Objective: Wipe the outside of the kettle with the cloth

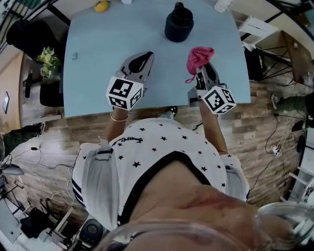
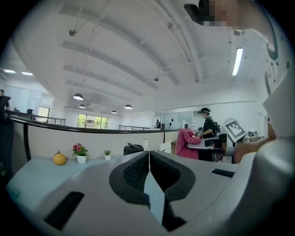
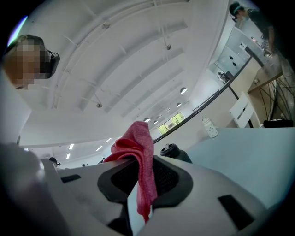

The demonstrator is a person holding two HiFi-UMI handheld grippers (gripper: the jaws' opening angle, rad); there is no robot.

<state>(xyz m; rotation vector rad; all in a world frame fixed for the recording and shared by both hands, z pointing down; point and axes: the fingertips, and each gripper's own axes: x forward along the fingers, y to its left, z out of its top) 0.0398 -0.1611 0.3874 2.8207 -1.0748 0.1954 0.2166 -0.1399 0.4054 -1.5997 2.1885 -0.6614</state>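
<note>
The cloth (image 3: 139, 146), pink, is pinched between the jaws of the right gripper (image 1: 203, 68) and bunches up above them. Just to its left, the left gripper (image 1: 143, 56) has its jaws pressed together on nothing. Both are over the near part of the pale blue table (image 1: 93, 78). The black kettle (image 1: 179, 23) stands upright farther back, between the two and apart from the cloth. A yellow fruit (image 1: 101, 6) lies at the far edge.

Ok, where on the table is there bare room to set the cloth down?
Widest: the table's left half, between the yellow fruit, the left gripper and the near edge. Also right of the kettle. Tightest between kettle, cloth and right gripper.
</note>
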